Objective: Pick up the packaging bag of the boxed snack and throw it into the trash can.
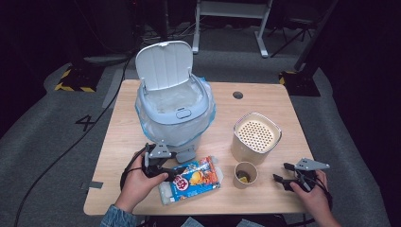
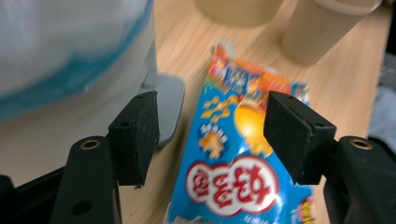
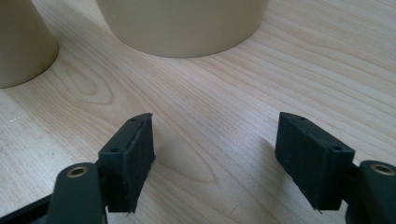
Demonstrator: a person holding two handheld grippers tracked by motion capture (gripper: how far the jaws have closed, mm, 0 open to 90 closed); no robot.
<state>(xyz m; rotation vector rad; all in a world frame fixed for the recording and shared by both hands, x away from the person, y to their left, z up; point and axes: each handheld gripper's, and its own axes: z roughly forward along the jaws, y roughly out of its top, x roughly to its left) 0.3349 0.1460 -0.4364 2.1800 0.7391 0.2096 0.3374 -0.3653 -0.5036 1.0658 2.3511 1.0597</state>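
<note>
Standing lid-up, lined bin point(image 1: 174, 111); cup point(image 1: 246, 174) holding yellow scrap; both tools point(image 1: 176, 169) point(image 1: 281, 178) spread.

The table point(image 3: 224, 116) is light wood with wavy grain. The snack bag point(image 2: 233, 158) is shiny plastic. The bin point(image 1: 172, 109) is smooth plastic with a thin see-through liner point(image 1: 208, 120). The tongs point(image 3: 217, 154) have dull black pads.

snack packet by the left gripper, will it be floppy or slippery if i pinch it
The snack packet lies flat and looks torn at one end, so it is probably light and would likely sag from a pinch. Its glossy printed film may slip between the left gripper's open jaws; gripping near an edge seems safer.
</note>
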